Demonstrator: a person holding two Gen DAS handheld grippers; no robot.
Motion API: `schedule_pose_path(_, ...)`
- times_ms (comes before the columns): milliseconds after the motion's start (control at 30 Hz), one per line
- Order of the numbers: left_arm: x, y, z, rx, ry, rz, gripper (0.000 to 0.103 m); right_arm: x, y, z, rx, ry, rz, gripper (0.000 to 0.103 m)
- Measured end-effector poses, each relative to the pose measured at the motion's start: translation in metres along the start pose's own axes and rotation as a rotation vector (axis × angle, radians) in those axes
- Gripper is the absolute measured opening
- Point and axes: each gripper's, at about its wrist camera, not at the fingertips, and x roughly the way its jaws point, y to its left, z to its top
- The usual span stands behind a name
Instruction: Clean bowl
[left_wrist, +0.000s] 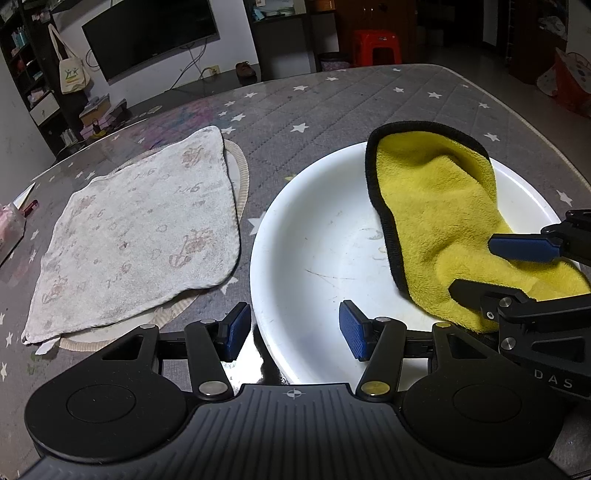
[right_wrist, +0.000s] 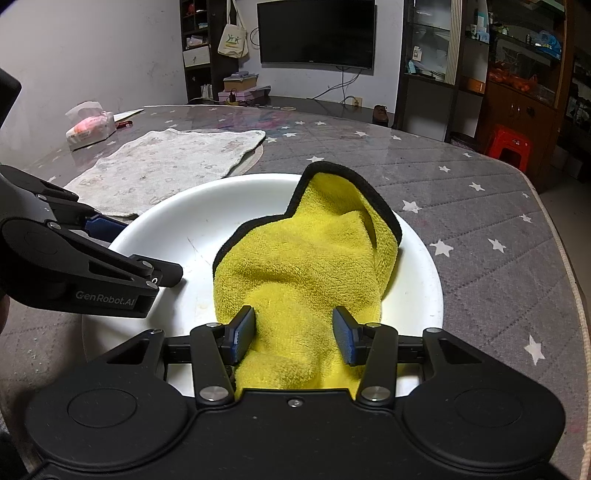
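Left claw (left_wrist: 291, 330) open — grey starred table (left_wrist: 332, 107), wall-mounted television (left_wrist: 149, 35).

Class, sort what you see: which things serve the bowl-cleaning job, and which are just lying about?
For the job: white bowl, yellow cloth, left gripper, right gripper.

Lying about: white towel, tissue pack, tote bag, red stool.
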Motion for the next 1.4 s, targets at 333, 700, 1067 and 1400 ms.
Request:
schedule_pose_path(333, -0.0003, -0.0002, -0.0005, 0.001, 0.002, 0.002, 0.056, 0.0002, 0.0, 0.0007, -0.002, 0.001, 0.0, 0.049)
schedule_pose_path(700, 0.0015, 0.0005, 0.0013, 0.002, 0.012, 0.022, 0.066, 0.0003, -0.0004, 0.0018, -0.003, 0.006, -0.001, 0.05)
schedule_pose_path(1067, 0.004, 0.0034, 0.0025, -0.017, 0.022, 0.018, 0.077, 0.0005, -0.0005, 0.002, -0.003, 0.008, 0.0, 0.051)
schedule_pose_path(1400, 0.0054, 0.0041, 0.0037, -0.027, 0.03, 0.005, 0.079, 0.0012, 0.0004, 0.0025, -0.003, 0.011, 0.0, 0.052)
